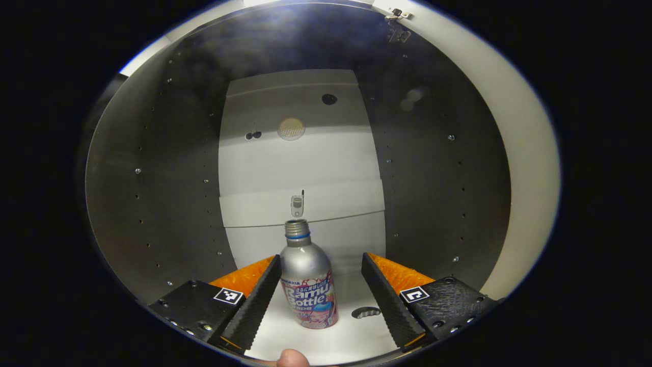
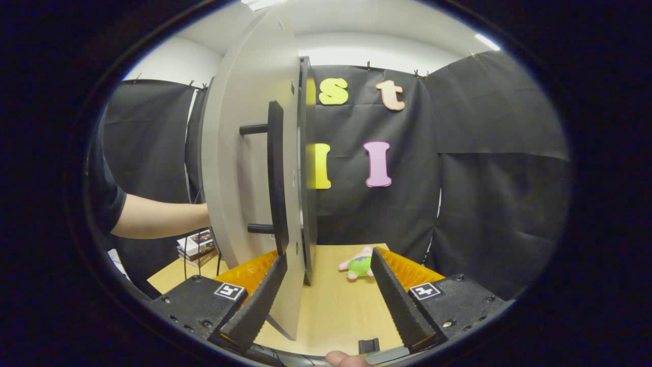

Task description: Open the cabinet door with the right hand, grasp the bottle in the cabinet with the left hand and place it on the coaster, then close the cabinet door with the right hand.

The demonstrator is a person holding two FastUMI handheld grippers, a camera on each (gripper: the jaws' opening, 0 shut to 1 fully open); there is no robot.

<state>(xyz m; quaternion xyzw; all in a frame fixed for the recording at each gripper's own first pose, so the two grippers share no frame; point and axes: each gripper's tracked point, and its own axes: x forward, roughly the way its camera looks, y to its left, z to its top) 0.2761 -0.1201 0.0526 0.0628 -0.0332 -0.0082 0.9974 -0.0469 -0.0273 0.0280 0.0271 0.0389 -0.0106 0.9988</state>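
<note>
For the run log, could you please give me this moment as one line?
door: grey cabinet door open | left gripper: open, fingers flanking upright silver metal bottle | right gripper: open by door edge | coaster: unseen

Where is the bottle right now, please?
In the left gripper view, the bottle stands upright on the cabinet floor, between the open left tool's fingers, nearer the left-hand one.

Both rigs look the same: the left gripper (image 1: 321,267) and right gripper (image 2: 328,265) have chunky black textured bodies with screws, a small square black-and-white marker on each side, and saw-toothed fingers. Person's short dark sleeve (image 2: 108,196) is left of the pale grey cabinet door (image 2: 239,168).
</note>
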